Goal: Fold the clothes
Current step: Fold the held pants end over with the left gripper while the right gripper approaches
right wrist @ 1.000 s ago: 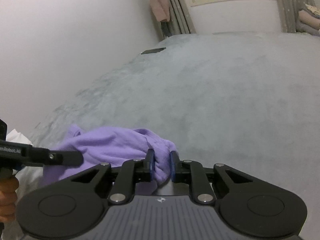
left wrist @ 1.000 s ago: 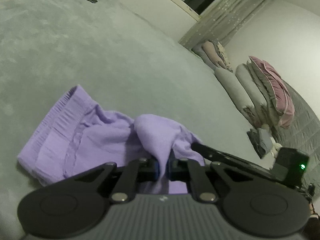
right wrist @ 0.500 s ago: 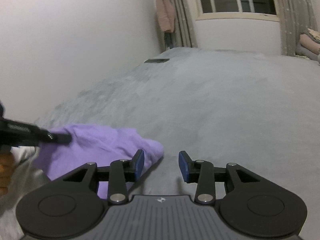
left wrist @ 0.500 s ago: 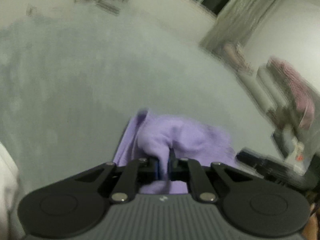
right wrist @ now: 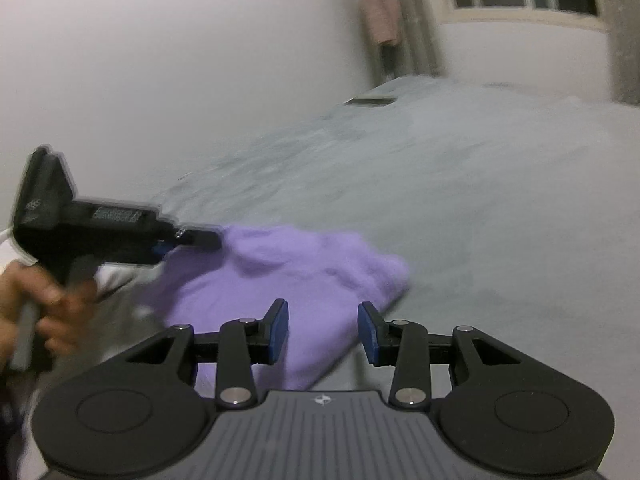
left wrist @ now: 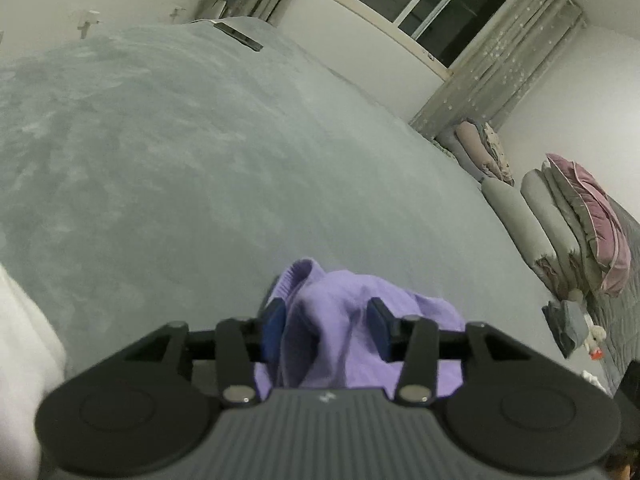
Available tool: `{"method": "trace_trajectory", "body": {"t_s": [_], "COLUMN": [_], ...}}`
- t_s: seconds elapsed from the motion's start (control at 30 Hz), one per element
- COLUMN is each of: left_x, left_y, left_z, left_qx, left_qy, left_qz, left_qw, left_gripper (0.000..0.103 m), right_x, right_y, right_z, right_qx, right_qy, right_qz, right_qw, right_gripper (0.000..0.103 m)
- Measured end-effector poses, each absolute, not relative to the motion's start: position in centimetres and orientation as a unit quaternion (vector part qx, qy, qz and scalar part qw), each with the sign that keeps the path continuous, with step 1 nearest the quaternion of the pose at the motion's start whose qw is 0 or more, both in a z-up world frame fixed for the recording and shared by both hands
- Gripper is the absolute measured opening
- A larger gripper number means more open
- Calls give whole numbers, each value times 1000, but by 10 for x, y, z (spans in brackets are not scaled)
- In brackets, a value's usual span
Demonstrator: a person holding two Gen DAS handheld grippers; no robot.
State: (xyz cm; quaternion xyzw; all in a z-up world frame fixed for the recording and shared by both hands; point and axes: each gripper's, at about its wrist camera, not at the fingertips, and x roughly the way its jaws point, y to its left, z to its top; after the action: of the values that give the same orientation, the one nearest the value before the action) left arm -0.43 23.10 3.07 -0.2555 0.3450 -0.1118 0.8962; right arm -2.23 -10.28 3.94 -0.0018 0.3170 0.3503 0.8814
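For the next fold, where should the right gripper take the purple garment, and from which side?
Probably at the rounded far-right corner of the purple garment, coming in low from the bare blanket on its right. That corner lies flat and exposed, with its edge free. The open right gripper hangs just above the nearer edge; the left gripper, also open, is at the opposite end.

The left gripper (left wrist: 326, 326) stands with its blue-padded fingers (left wrist: 274, 330) spread, a bunched purple garment (left wrist: 352, 320) between them on the grey bed (left wrist: 200, 152). Whether either pad touches the cloth is unclear. Stacked pillows (left wrist: 576, 220) line the right wall.
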Motion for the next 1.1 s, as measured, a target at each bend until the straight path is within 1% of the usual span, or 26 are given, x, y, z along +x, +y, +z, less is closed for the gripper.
{"method": "trace_trajectory", "body": {"t_s": [0.13, 0.2, 0.23, 0.27, 0.3, 0.33, 0.4, 0.5, 0.53, 0.57, 0.6, 0.63, 0.67, 0.77, 0.83, 0.87, 0.97, 1.03, 1.1], "left_x": [0, -1, -3, -4, -6, -6, -6, -6, -7, -7, -8, -9, -9, -15, -25, -33, -60, -74, -77], "left_y": [223, 222, 223, 223, 223, 222, 220, 214, 211, 208, 205, 204, 205, 215, 212, 204, 169, 153, 147], "left_z": [30, 31, 32, 32, 32, 31, 29, 27, 26, 25, 24, 23, 22, 21, 20, 19, 21, 23, 26], "left_qx": [-234, -228, -228, -227, -222, -215, -202, -186, -175, -157, -146, -145, -152, -239, -292, -296, -260, -235, -214], "left_qy": [356, 359, 358, 359, 361, 365, 372, 373, 373, 373, 374, 375, 377, 384, 396, 404, 420, 422, 421], "left_qz": [-106, -101, -97, -92, -86, -82, -76, -78, -77, -72, -70, -71, -73, -89, -107, -114, -134, -140, -145], "left_qw": [899, 900, 900, 901, 902, 902, 903, 906, 908, 912, 913, 913, 911, 887, 864, 858, 859, 864, 869], "left_gripper": [43, 47, 52, 62, 68, 77, 80, 84, 81, 68, 55, 41, 32, 19, 18, 18, 18, 20, 25], "right_x": [-29, -28, -26, -25, -24, -23, -21, -19, -20, -21, -23, -23, -23, -26, -35, -41, -73, -94, -109], "right_y": [-89, -95, -99, -104, -109, -113, -114, -114, -112, -109, -106, -104, -106, -116, -130, -139, -169, -183, -186], "right_z": [26, 27, 27, 26, 24, 23, 20, 12, 10, 7, 8, 7, 7, 19, 36, 44, 63, 61, 44], "right_qx": [-33, 2, 24, 46, 68, 89, 113, 159, 168, 174, 165, 158, 165, 173, 176, 180, 165, 144, 105], "right_qy": [360, 376, 385, 393, 400, 407, 411, 410, 405, 400, 396, 395, 395, 385, 372, 366, 360, 369, 397], "right_qz": [346, 337, 333, 331, 328, 326, 326, 325, 324, 323, 317, 312, 312, 318, 321, 323, 323, 318, 302], "right_qw": [866, 863, 861, 857, 853, 849, 844, 837, 838, 840, 846, 850, 848, 849, 853, 854, 860, 861, 860], "right_gripper": [38, 37, 37, 38, 39, 41, 45, 47, 47, 43, 23, 17, 15, 12, 12, 12, 12, 12, 12]}}
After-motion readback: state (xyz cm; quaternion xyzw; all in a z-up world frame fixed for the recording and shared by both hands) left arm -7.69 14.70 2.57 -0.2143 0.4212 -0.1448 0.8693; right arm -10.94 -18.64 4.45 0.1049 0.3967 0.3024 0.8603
